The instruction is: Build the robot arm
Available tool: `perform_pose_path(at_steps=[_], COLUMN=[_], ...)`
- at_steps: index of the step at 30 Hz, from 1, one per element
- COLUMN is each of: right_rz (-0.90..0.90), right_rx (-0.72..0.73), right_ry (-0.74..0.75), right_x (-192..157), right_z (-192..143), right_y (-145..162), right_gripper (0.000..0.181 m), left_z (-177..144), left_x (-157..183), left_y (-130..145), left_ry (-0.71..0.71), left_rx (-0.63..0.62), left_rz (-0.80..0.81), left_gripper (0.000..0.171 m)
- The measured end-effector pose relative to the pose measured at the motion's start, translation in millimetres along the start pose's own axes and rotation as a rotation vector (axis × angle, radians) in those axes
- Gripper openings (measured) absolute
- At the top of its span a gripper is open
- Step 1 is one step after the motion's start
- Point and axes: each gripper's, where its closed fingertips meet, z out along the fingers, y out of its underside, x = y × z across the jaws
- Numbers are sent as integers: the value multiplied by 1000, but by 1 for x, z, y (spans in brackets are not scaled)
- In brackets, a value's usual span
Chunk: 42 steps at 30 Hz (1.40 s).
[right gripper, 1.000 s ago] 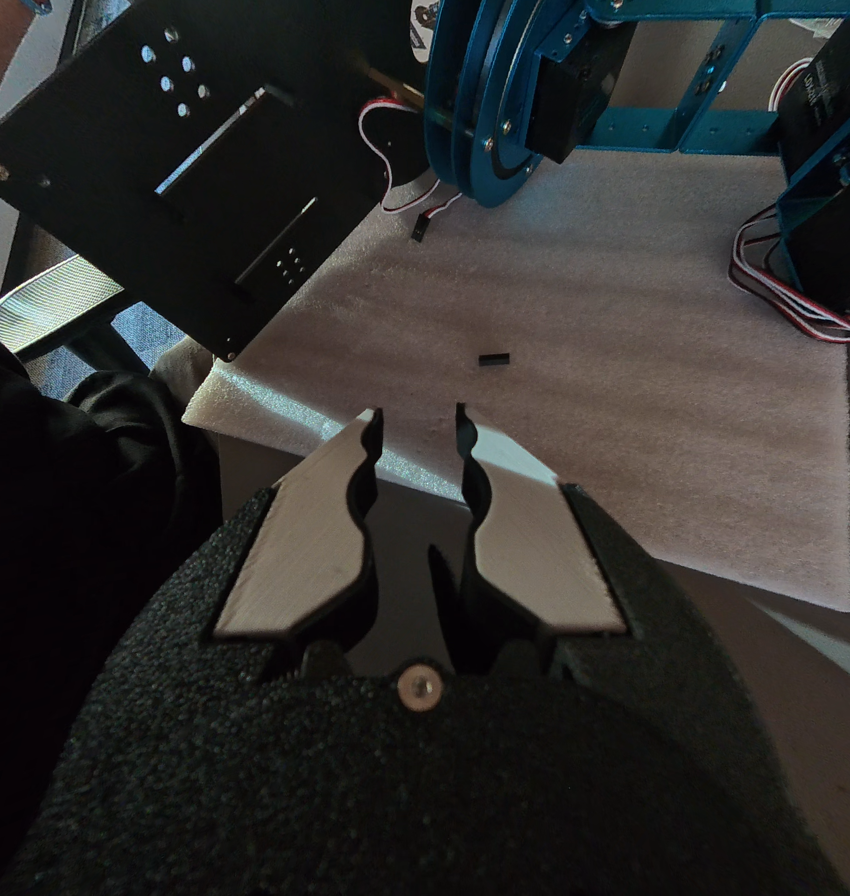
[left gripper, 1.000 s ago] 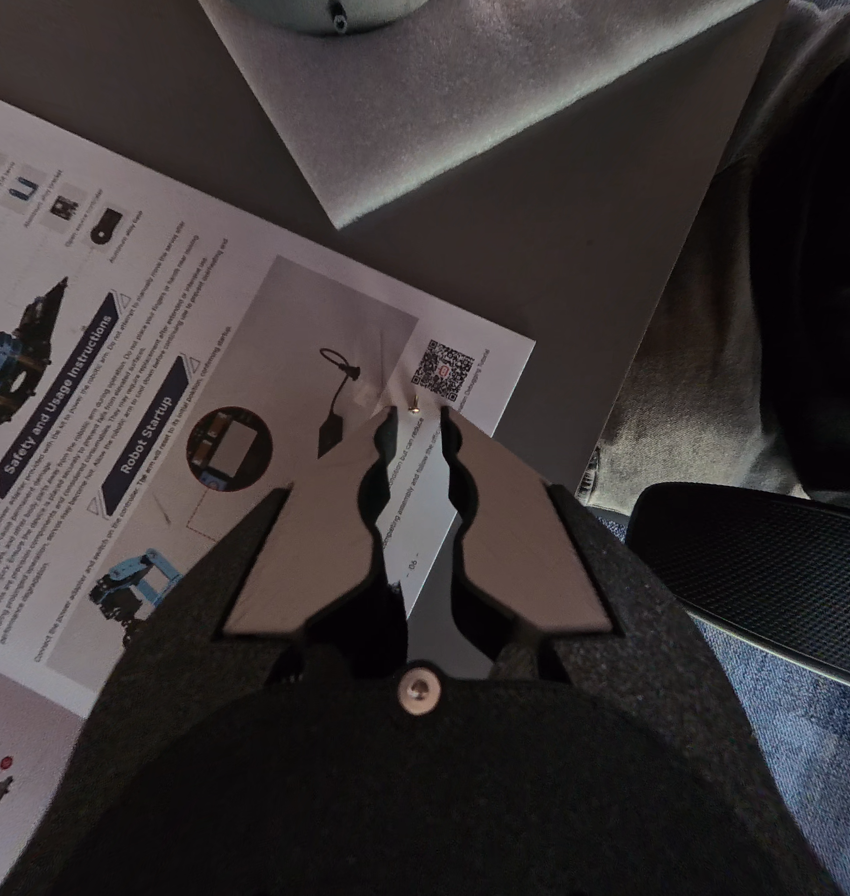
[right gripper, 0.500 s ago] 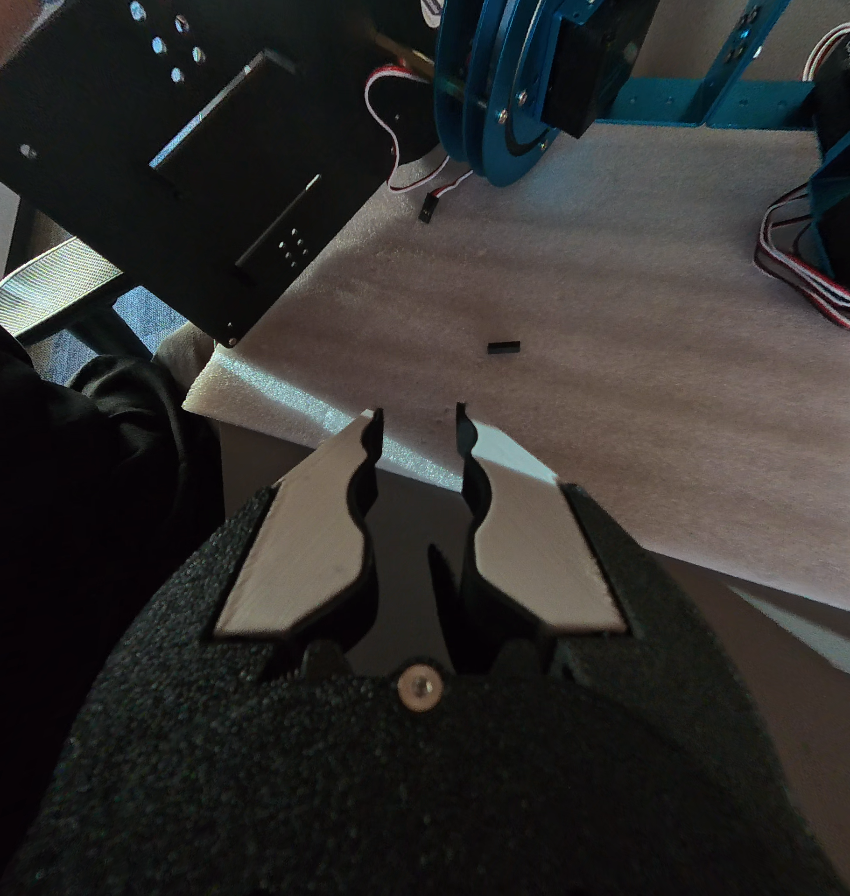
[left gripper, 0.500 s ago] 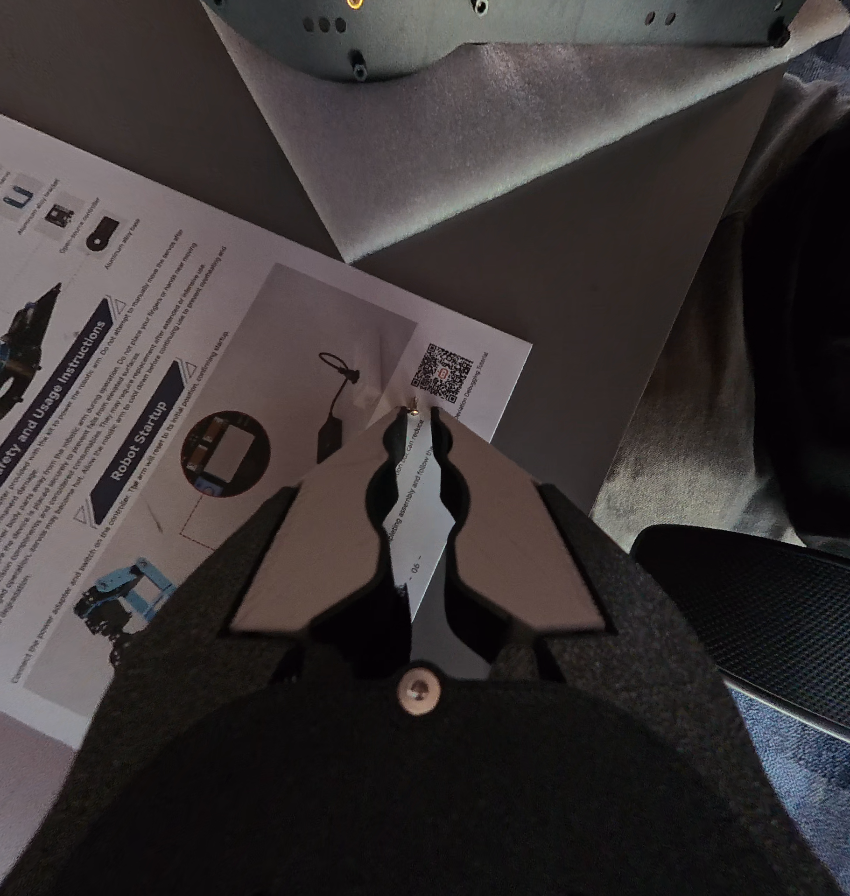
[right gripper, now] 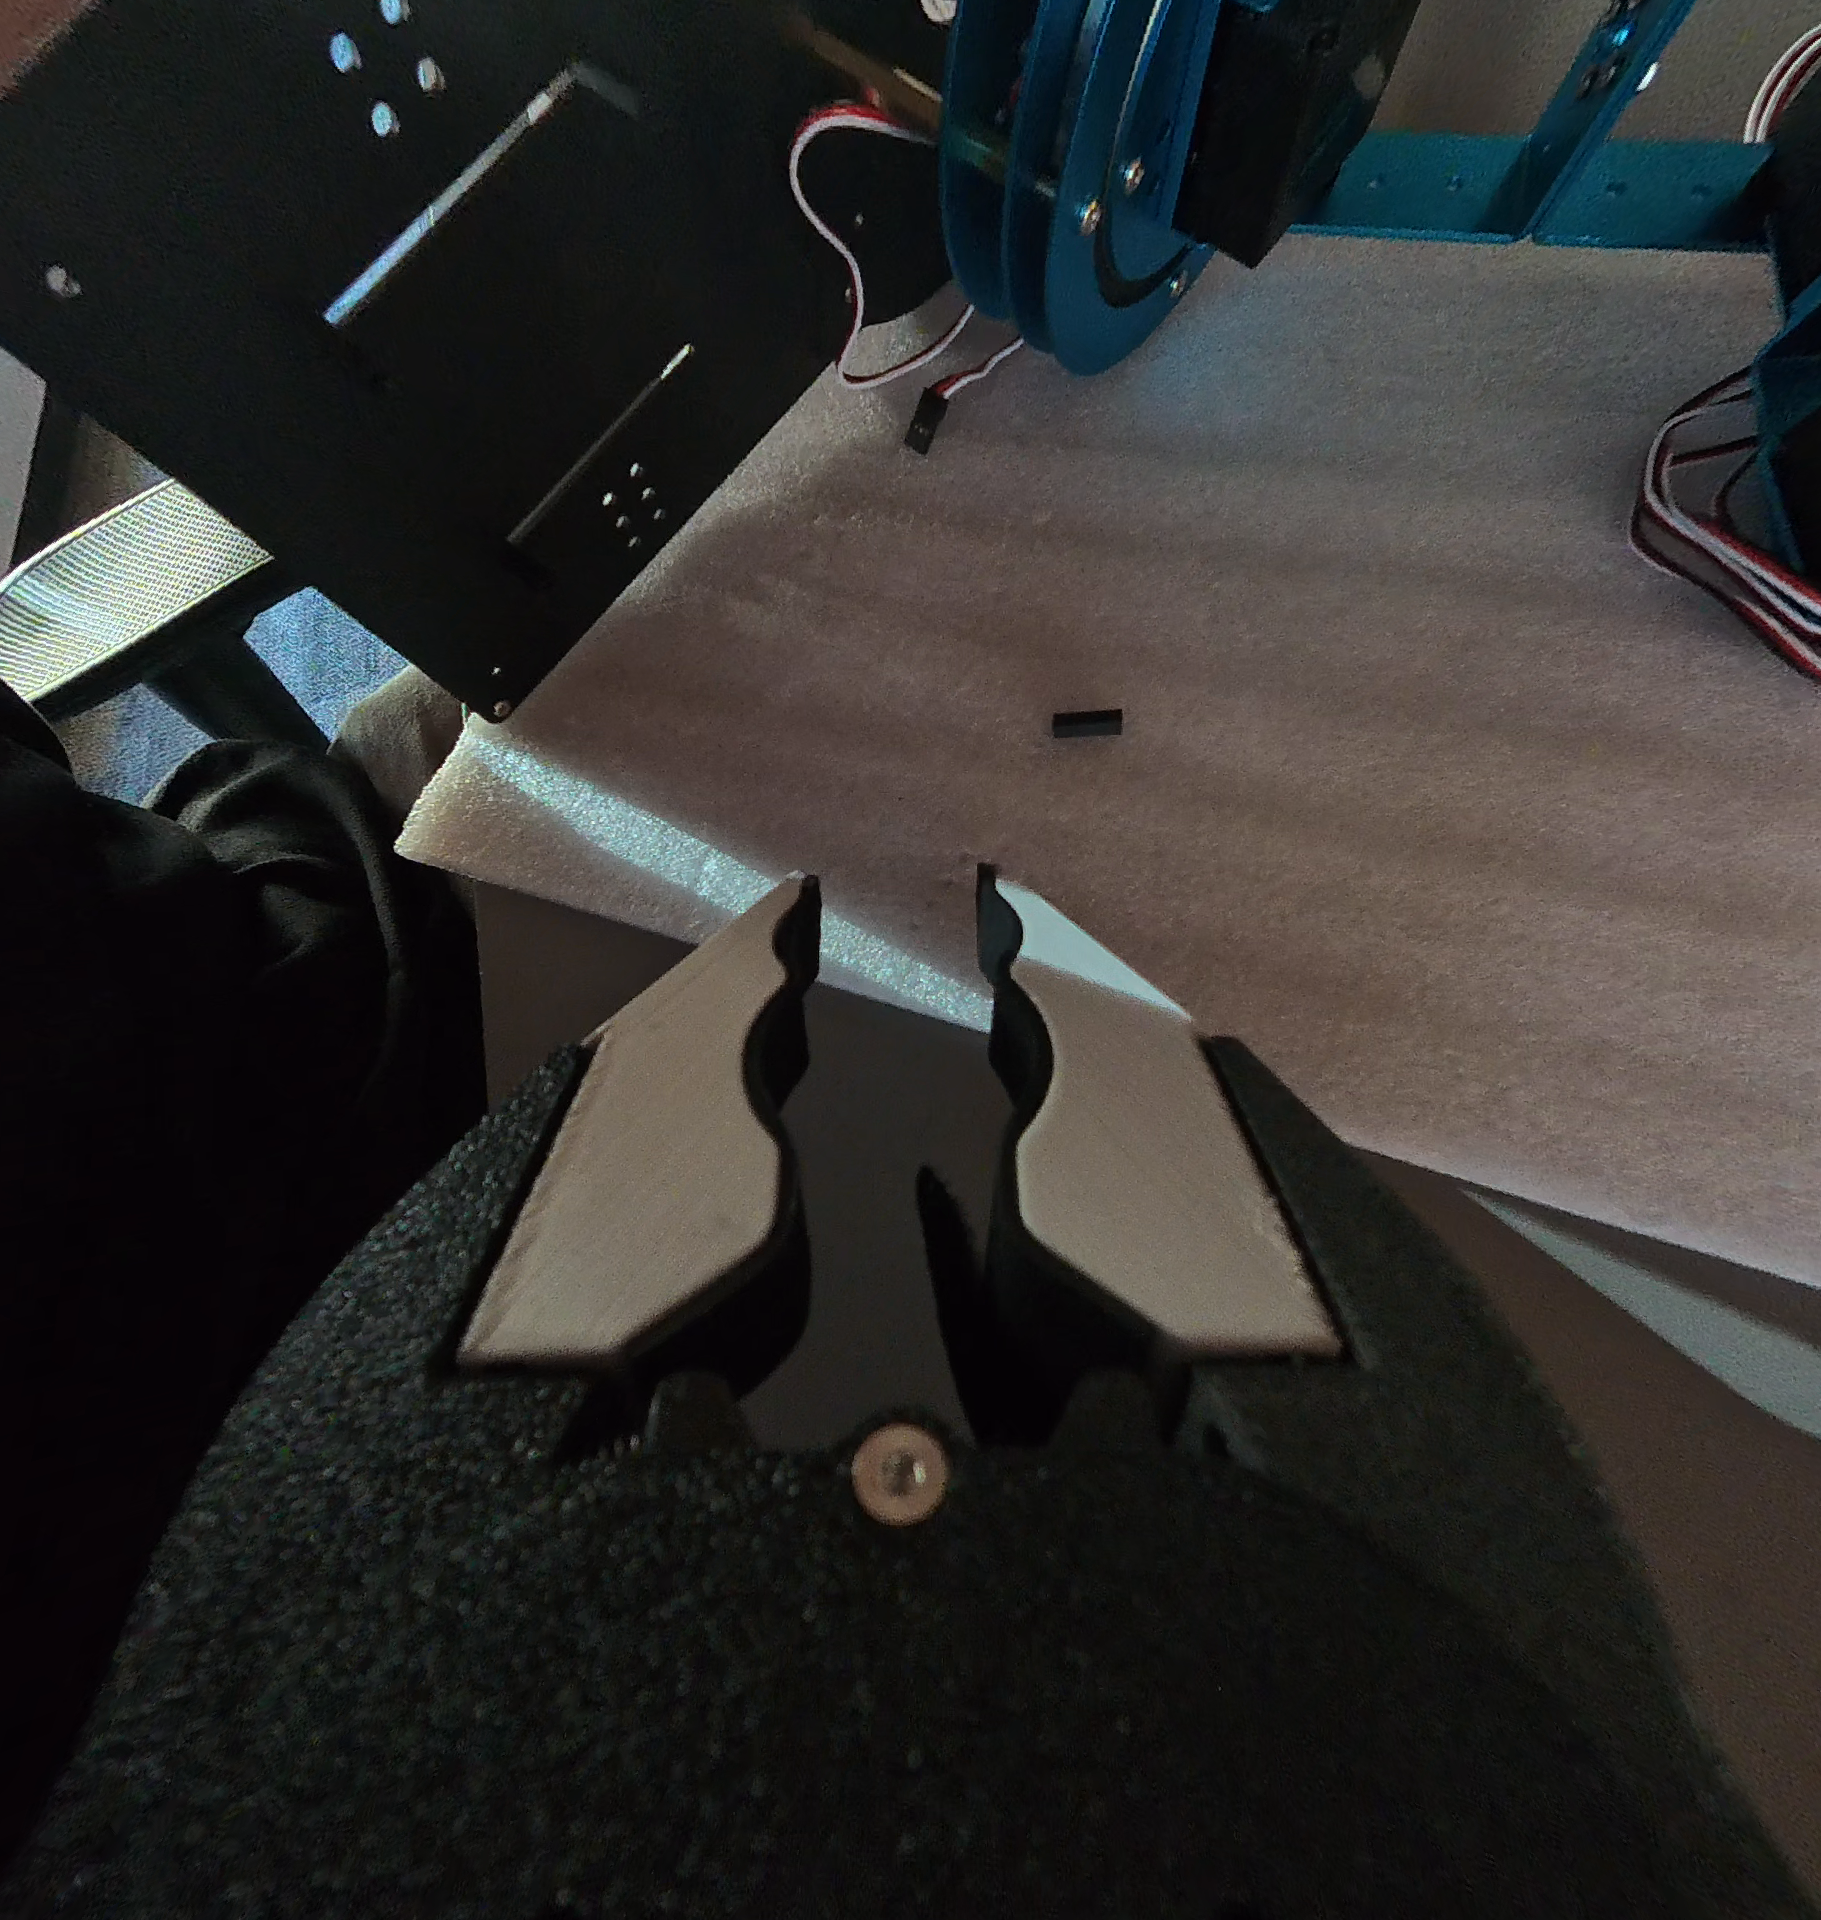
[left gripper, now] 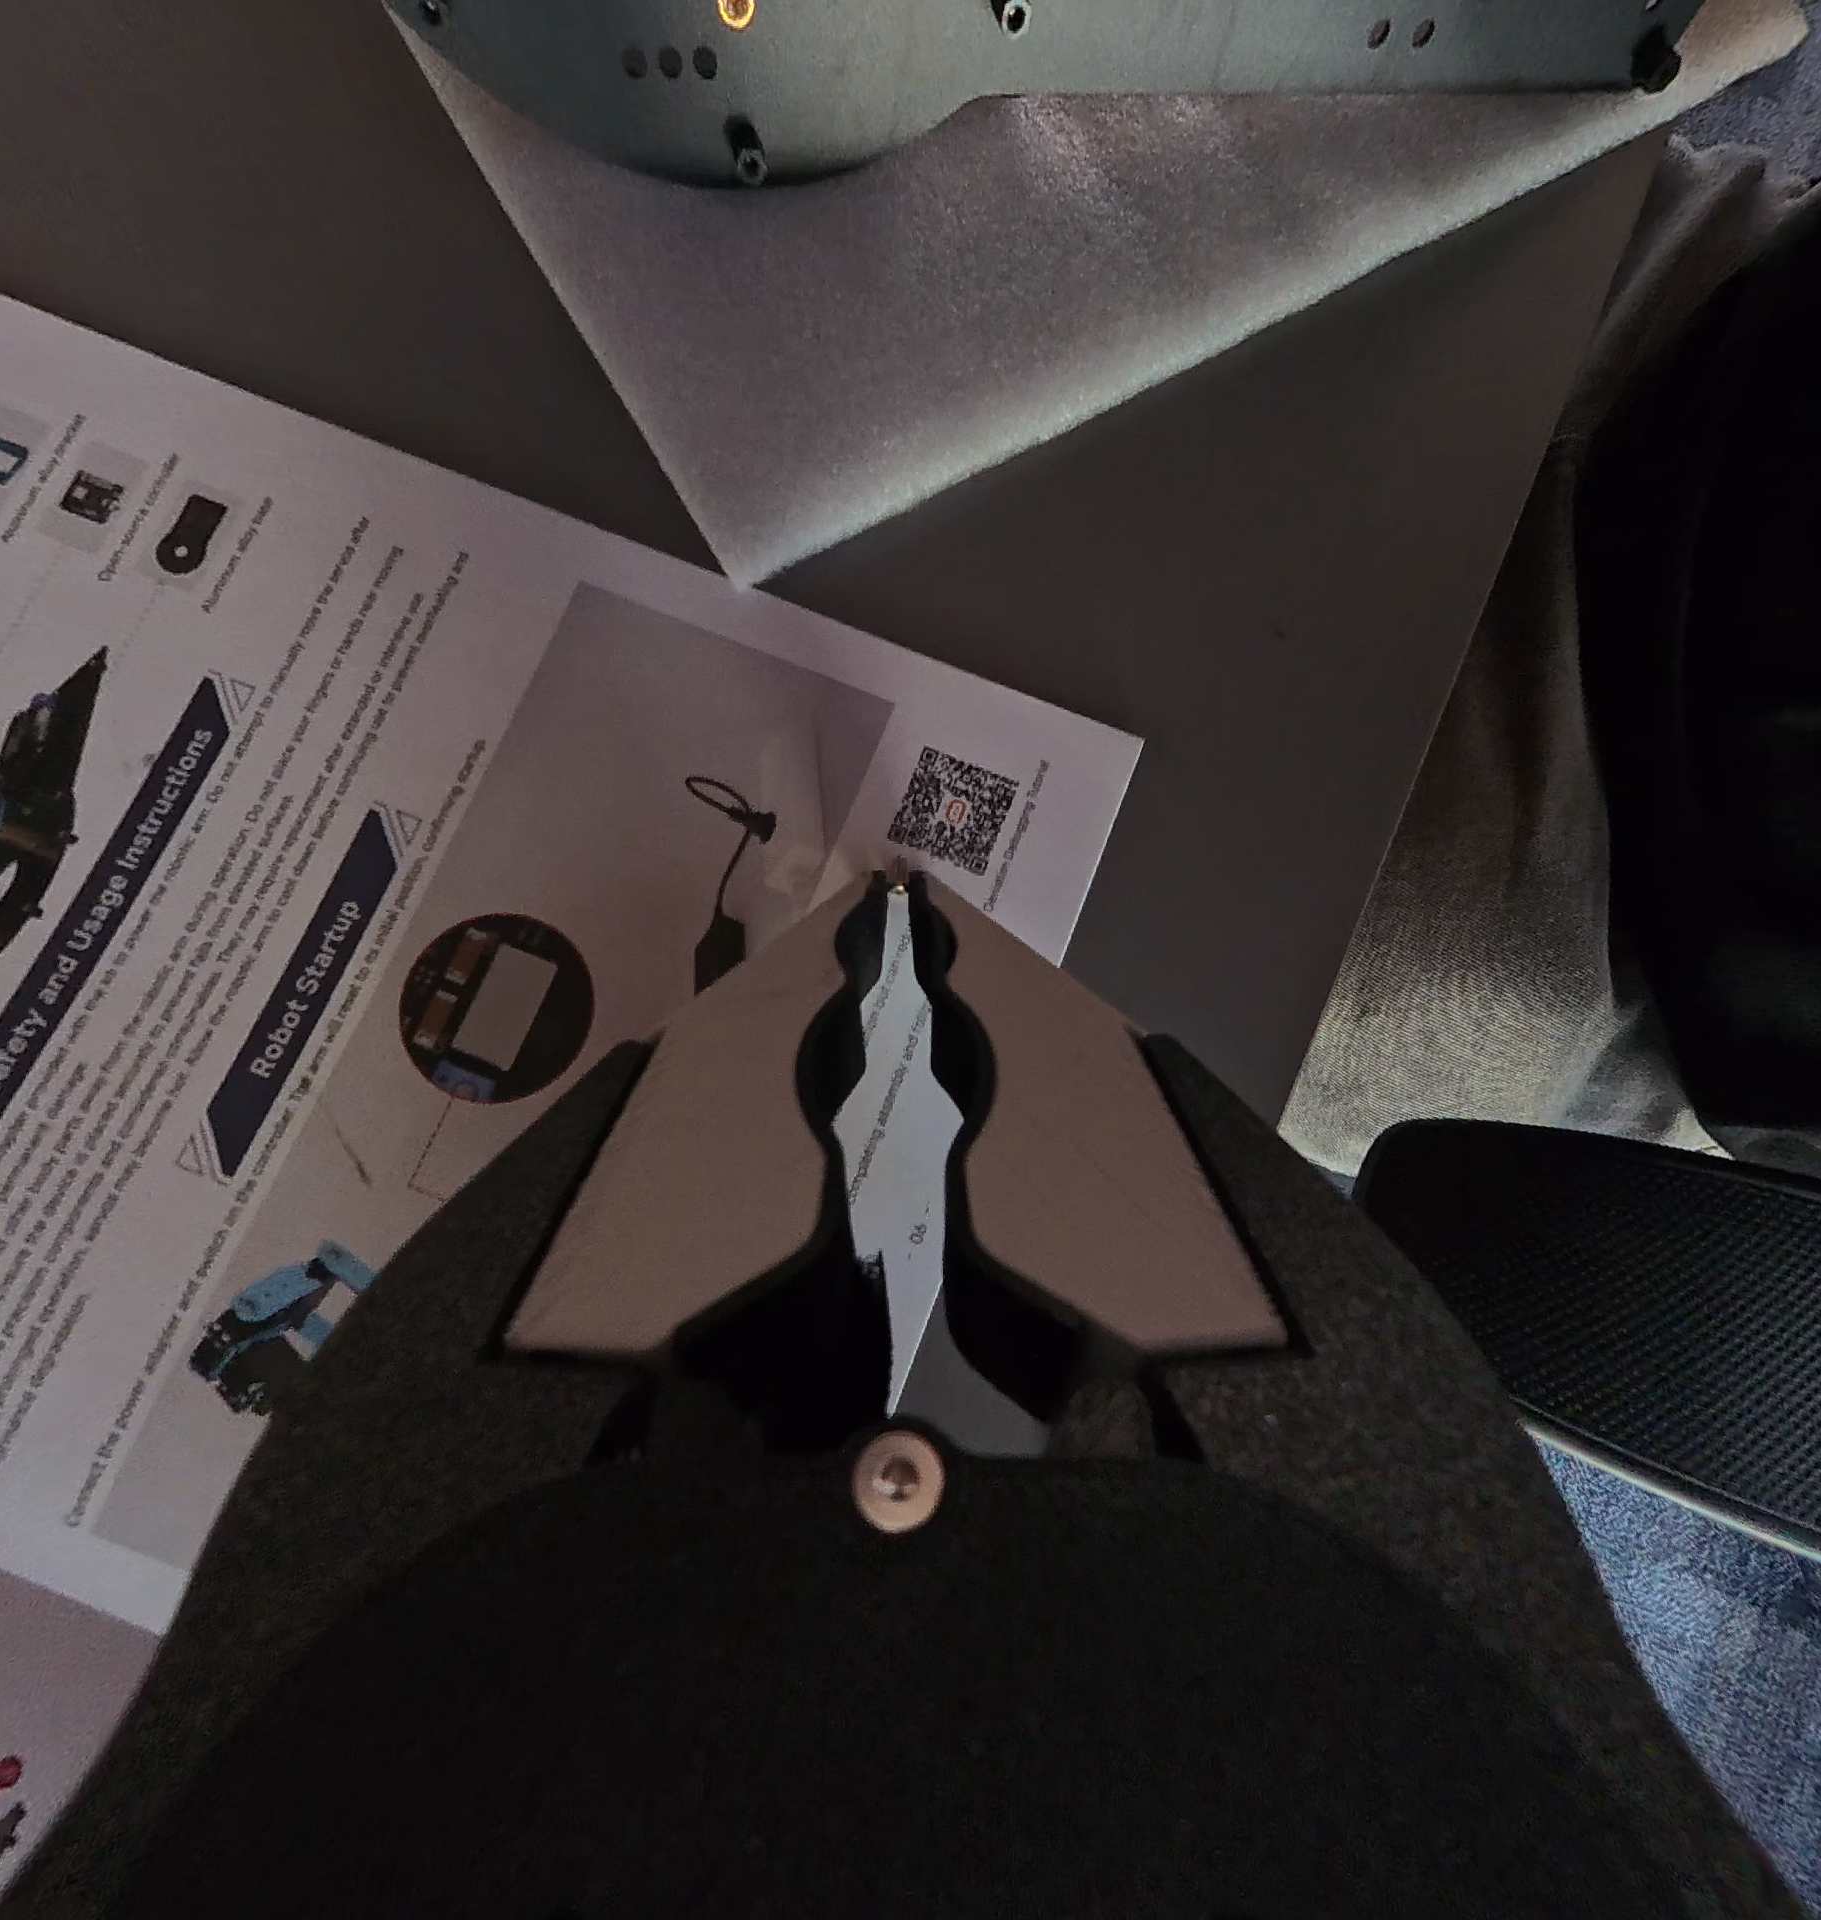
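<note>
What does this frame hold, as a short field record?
left claw: shut on a tiny brass-coloured screw, above the white printed instruction sheet
right claw: open, empty, over the near edge of the white foam sheet
nearest loose part: small black rectangular piece on the foam
behind: blue metal disc assembly, black perforated plate

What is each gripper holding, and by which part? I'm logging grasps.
The left gripper pinches a small brass screw at its fingertips; which part is unclear. The right gripper is open, empty.
</note>
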Motion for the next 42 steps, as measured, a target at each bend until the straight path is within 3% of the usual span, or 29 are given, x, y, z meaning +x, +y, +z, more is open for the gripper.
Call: perform_pose_path(at_steps=[5,14,19,33,40,42], right_rz=[-13,-64,-81,-73,-69,-71], right_rx=[21,4,-3,-5,-7,-11], right_ry=[6,-4,-11,-23,-26,-24], right_x=[4,10,11,10,10,10], right_z=[-5,-1,1,1,2,2], right_y=[-9,-17,-17,-11,-11,-10], right_gripper=[29,28,28,28,28,28], left_z=[9,53,76,86,89,90], left_x=[7,53,74,80,82,77], left_y=[-20,-116,-144,-161,-157,-146], left_ry=[-51,-83,-64,-49,-72,-119], left_rx=[54,233,240,271,289,242], left_rz=[37,49,58,-23,-69,-84], left_gripper=[3,3,3,0,0,0])
